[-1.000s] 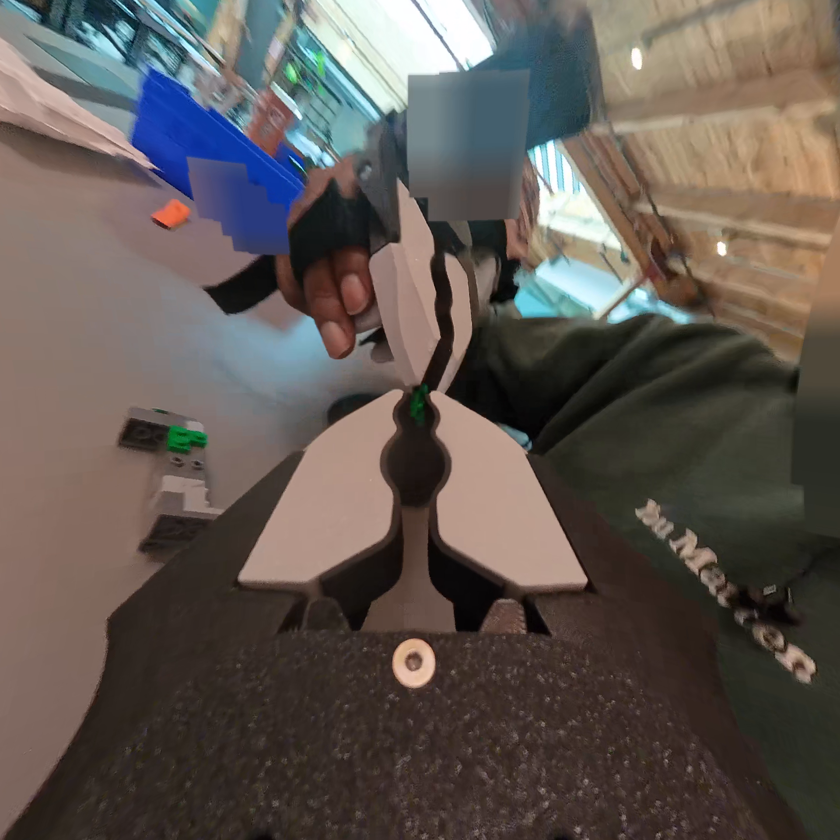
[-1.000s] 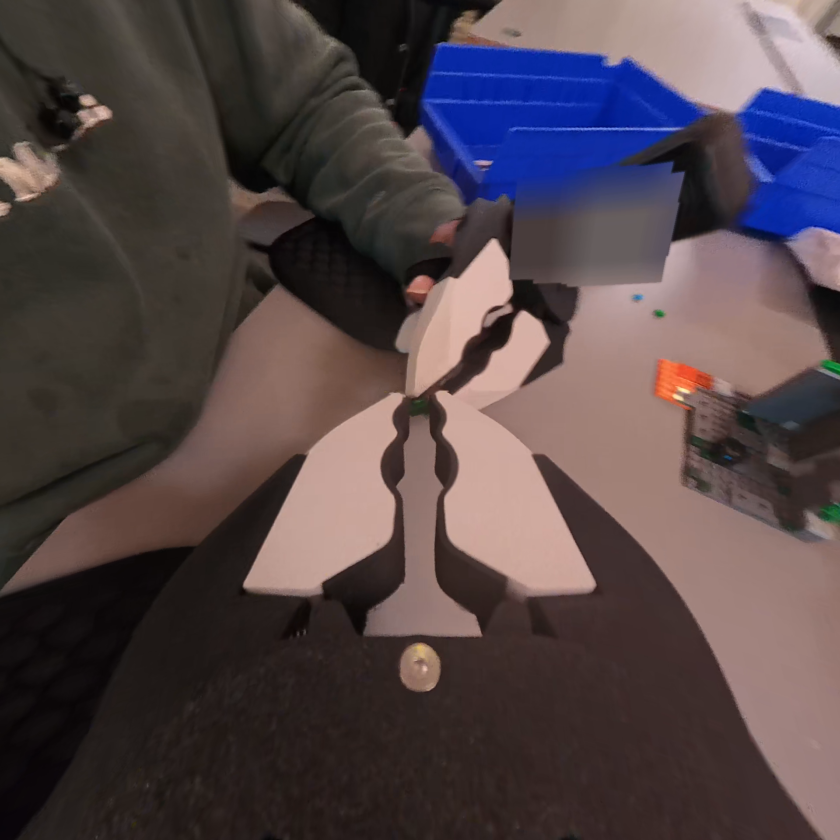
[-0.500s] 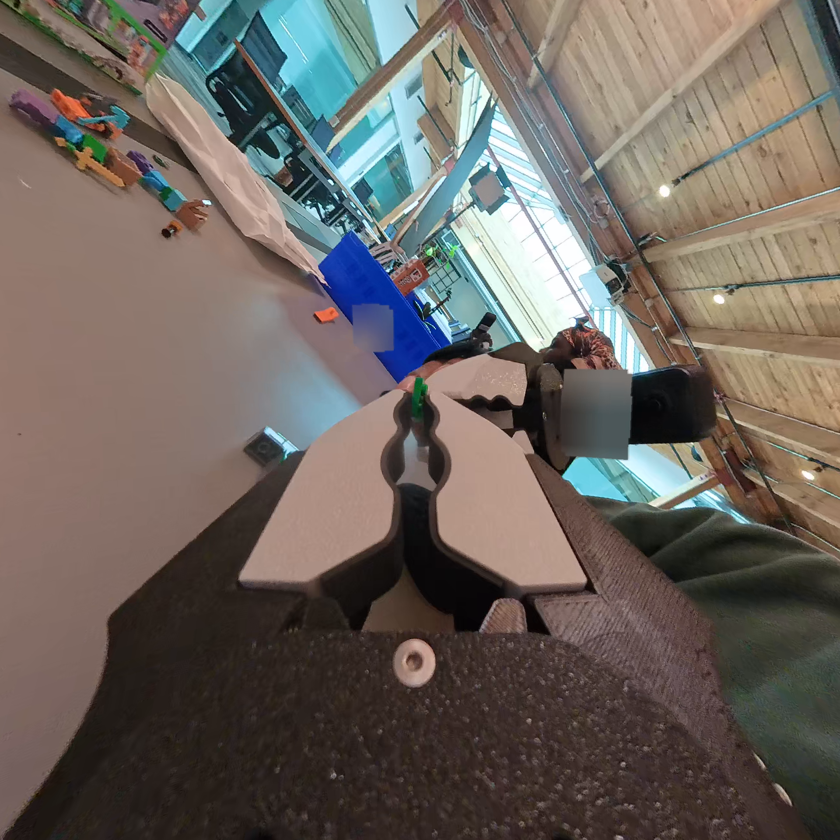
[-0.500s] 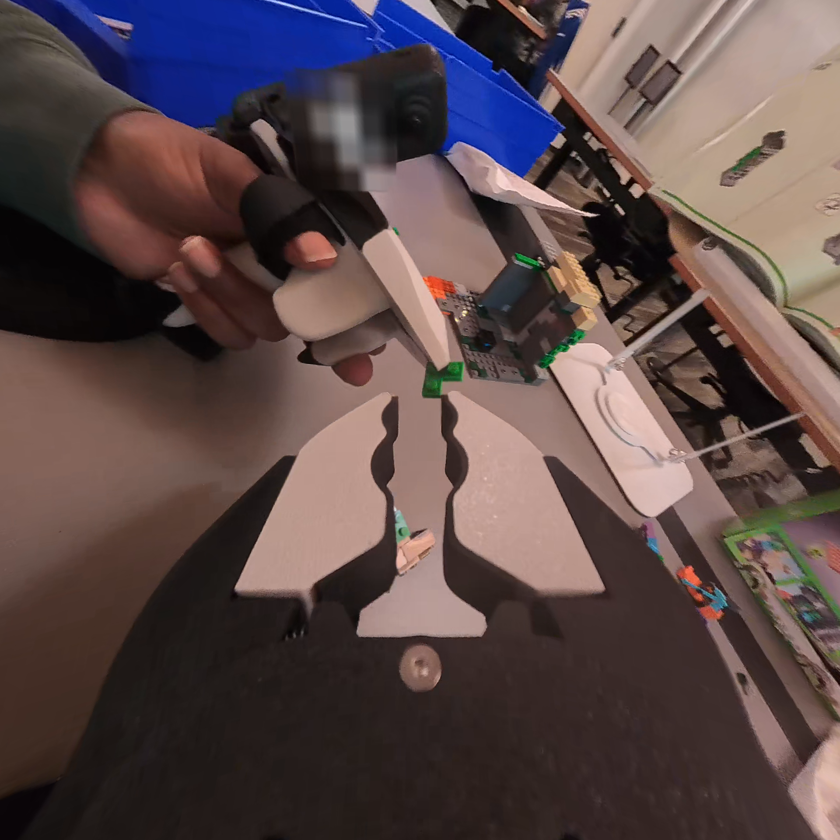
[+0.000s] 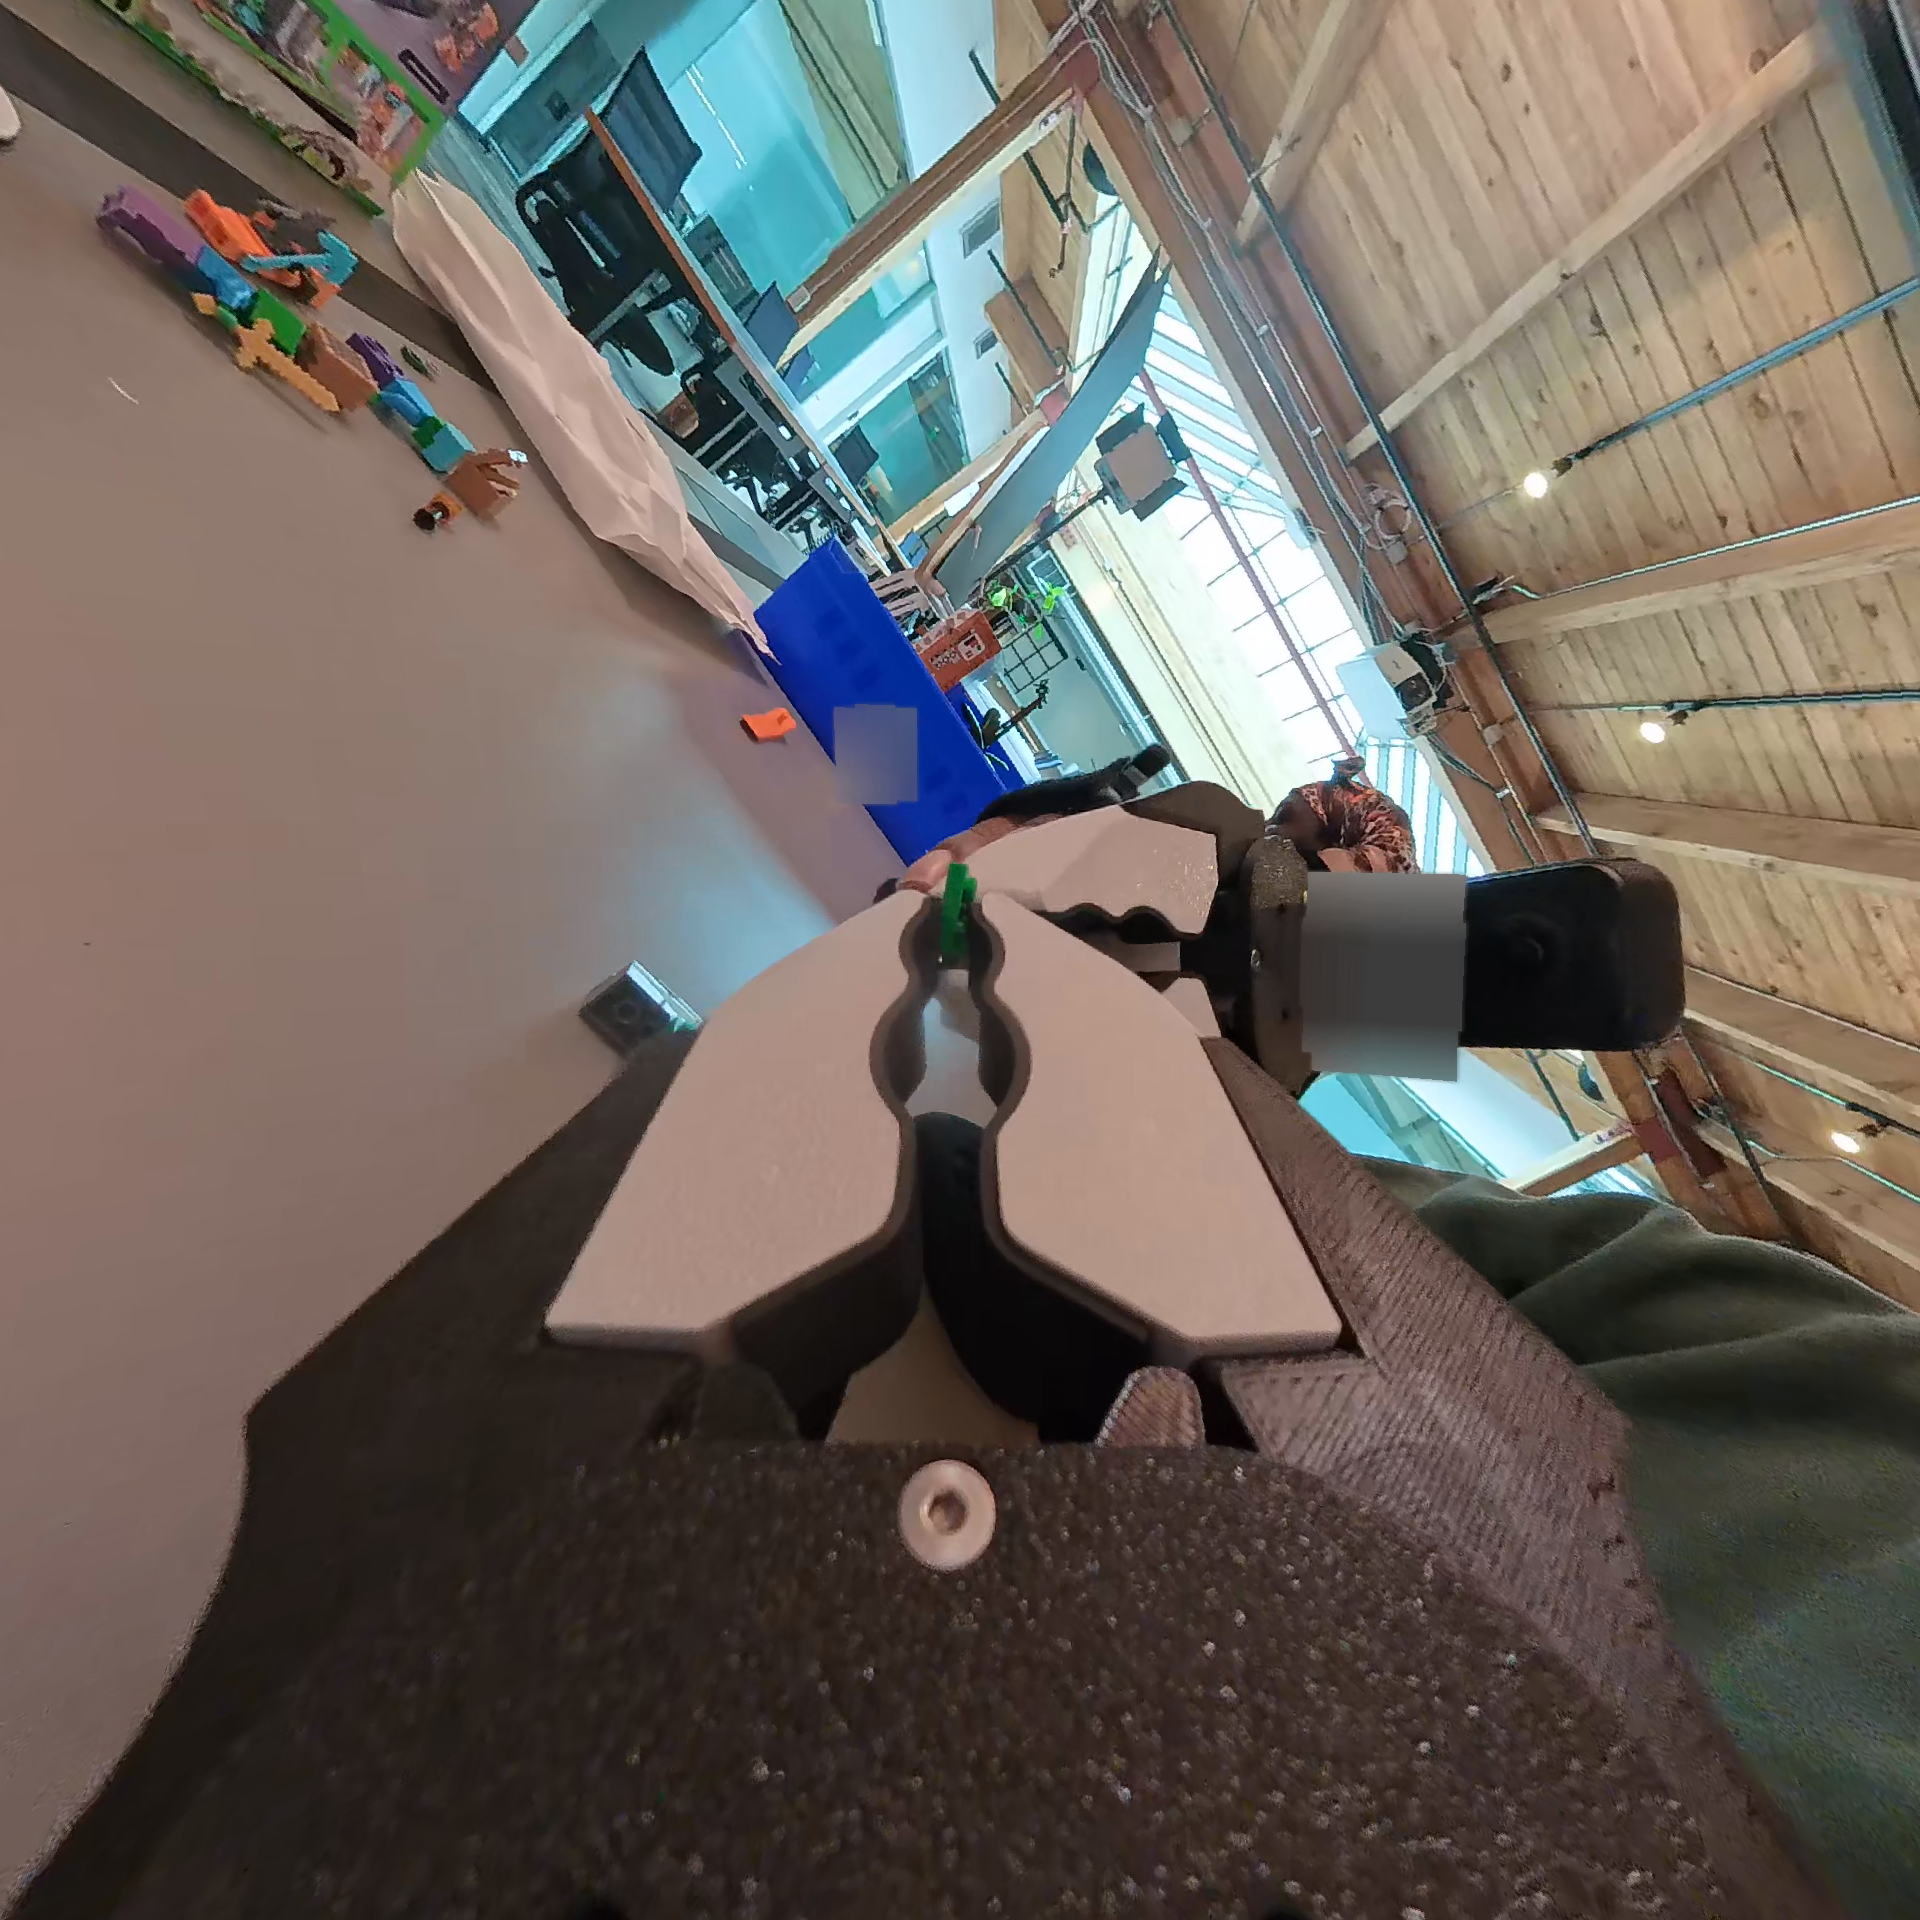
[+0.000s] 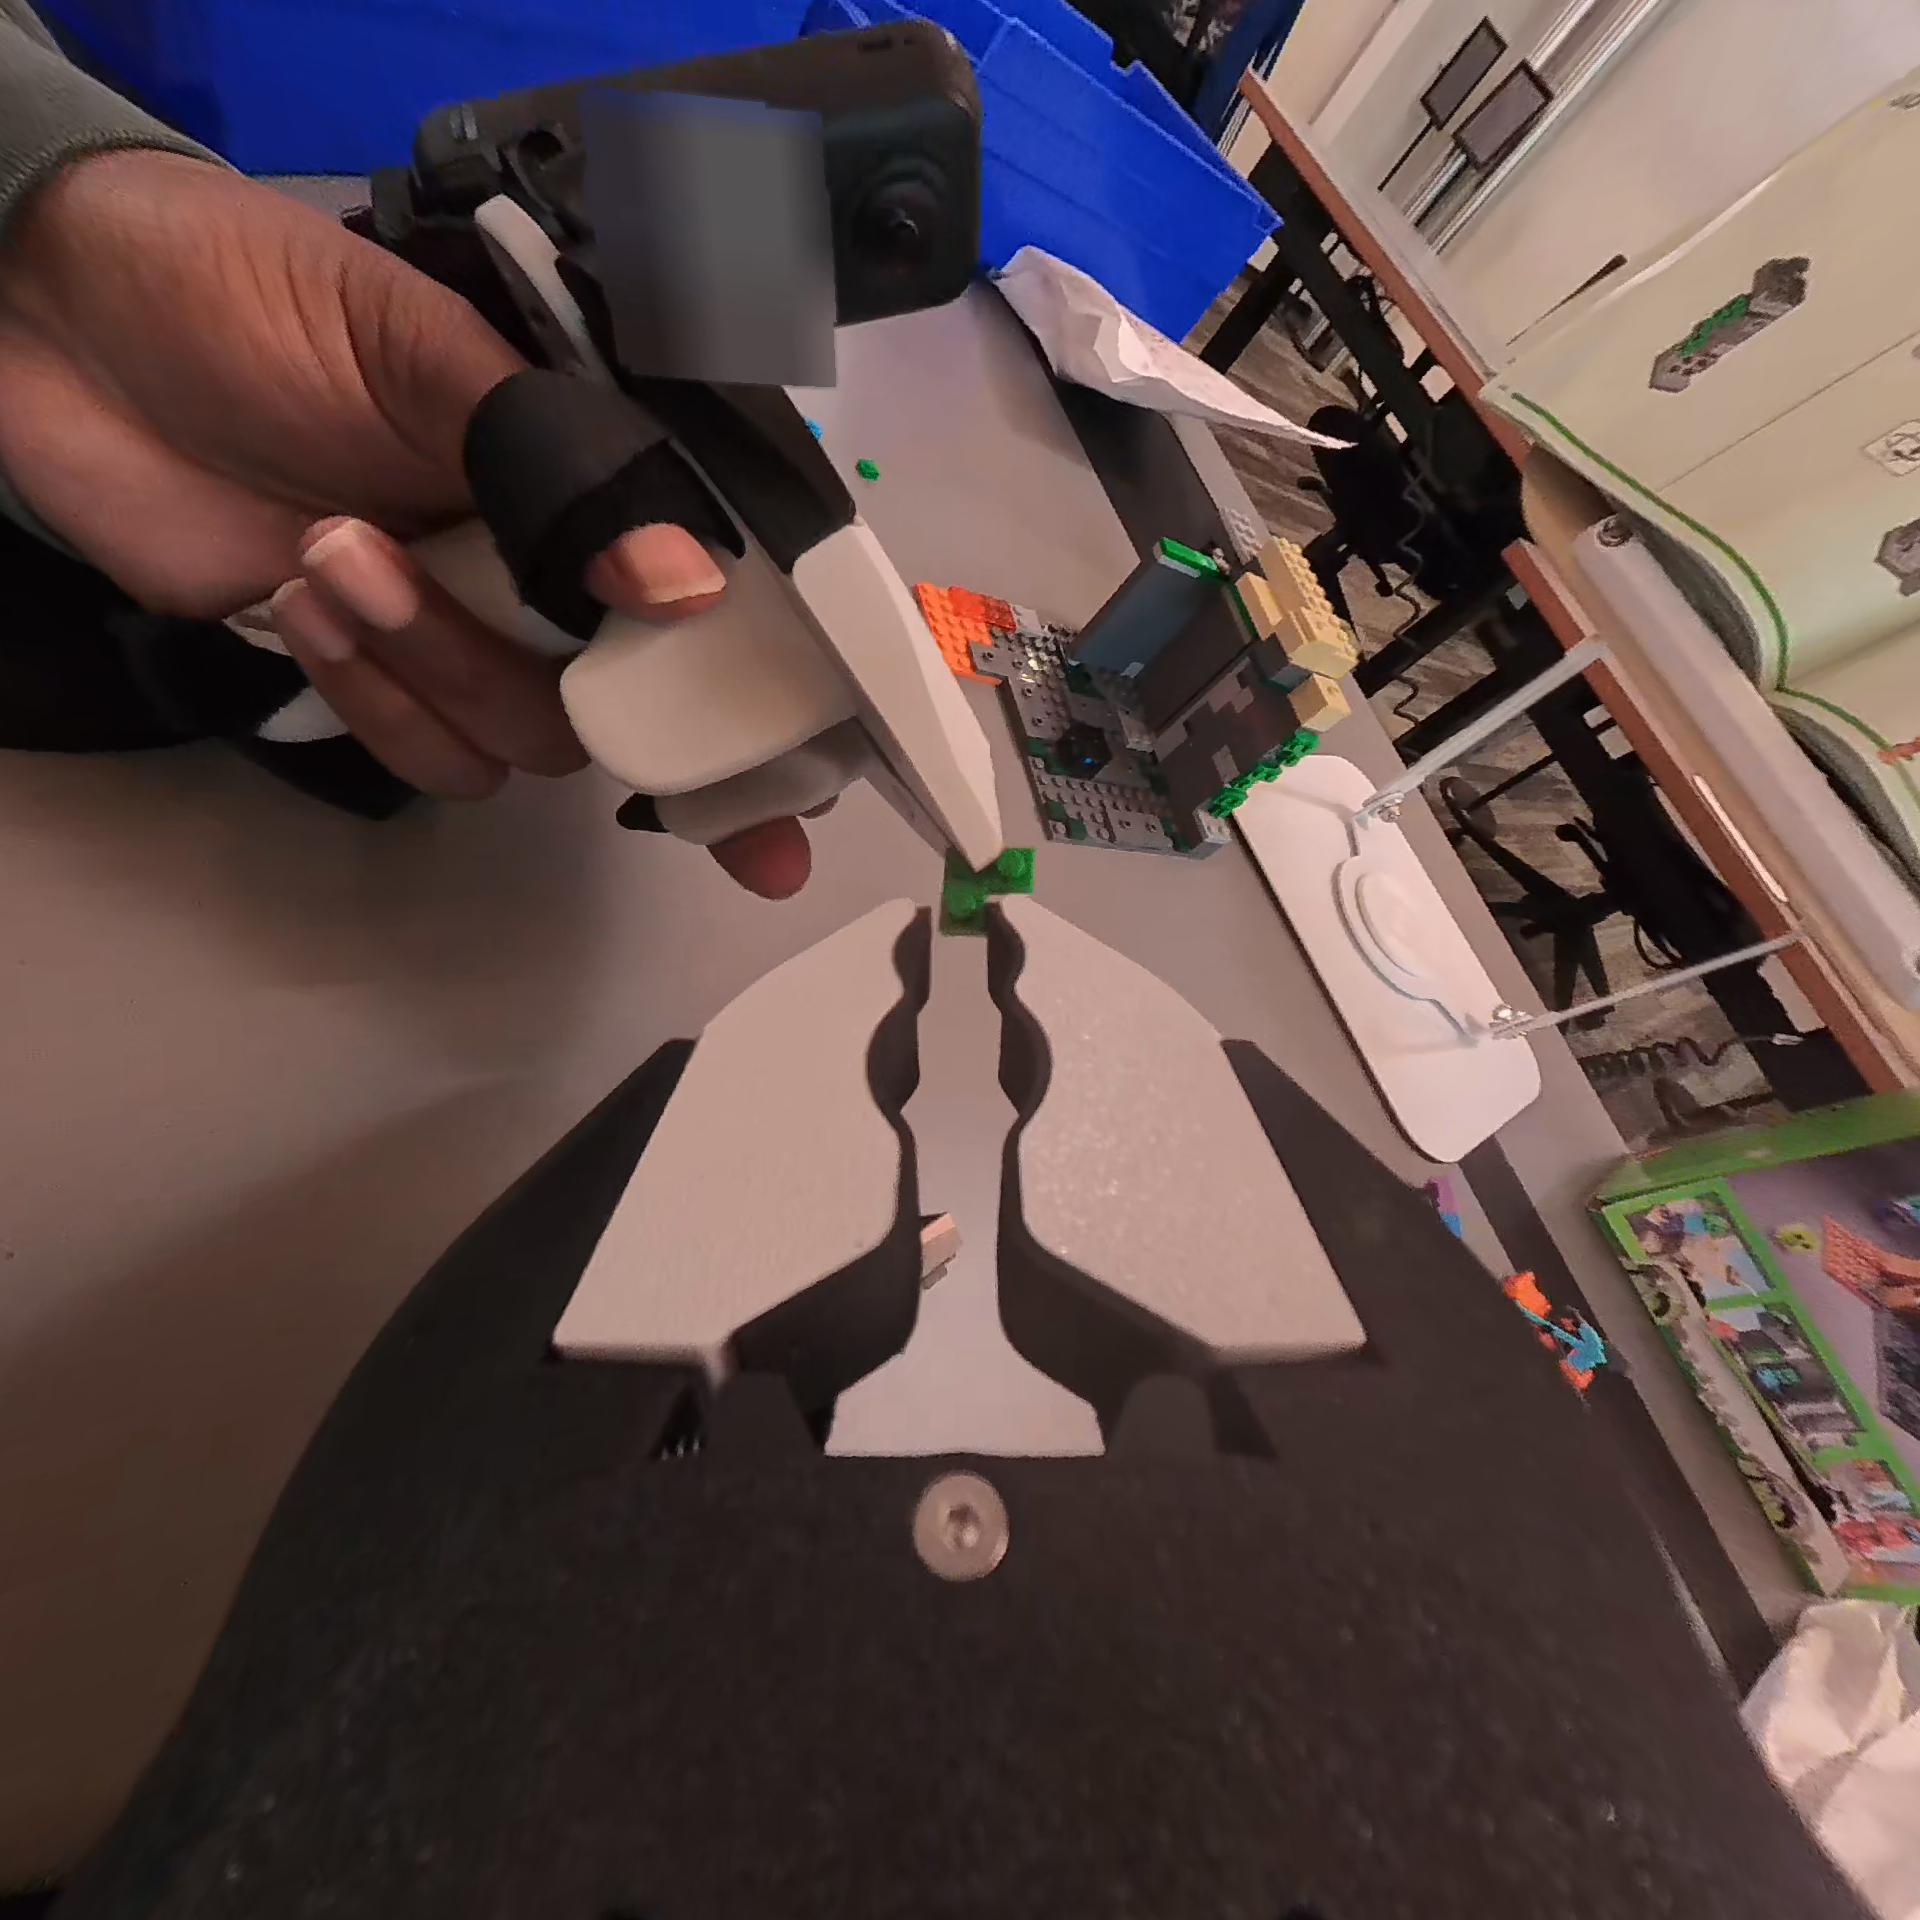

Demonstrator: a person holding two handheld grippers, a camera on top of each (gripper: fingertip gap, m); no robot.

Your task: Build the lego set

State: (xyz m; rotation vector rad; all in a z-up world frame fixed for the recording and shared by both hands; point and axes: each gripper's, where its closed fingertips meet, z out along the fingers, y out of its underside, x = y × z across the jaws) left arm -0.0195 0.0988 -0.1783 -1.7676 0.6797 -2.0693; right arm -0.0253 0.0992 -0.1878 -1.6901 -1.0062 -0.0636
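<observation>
My left gripper (image 5: 954, 906) is shut on a small green lego plate (image 5: 954, 914), pinched edge-on at its fingertips. In the right wrist view the left gripper (image 6: 971, 847), held by a hand, points down at the table with the green plate (image 6: 987, 888) at its tip. My right gripper (image 6: 956, 920) is open, its tips on either side of the plate's lower edge. Its fingers (image 5: 1101, 868) show just beyond the plate in the left wrist view. The partly built grey, green and tan lego model (image 6: 1143, 727) stands on the table behind.
Blue bins (image 6: 1039, 156) stand at the table's back, with crumpled paper (image 6: 1122, 343) beside them. A white stand (image 6: 1392, 966) and the set's box (image 6: 1787, 1330) lie to the right. A grey brick (image 5: 629, 1006), an orange piece (image 5: 769, 724) and several loose coloured pieces (image 5: 291, 312) lie on the table. Only a small space, under 4 cm, lies between the two pairs of fingers.
A second ago both grippers pinched the green plate; the right one has since opened. Both have swung round towards the model. In the last half second they barely moved.
</observation>
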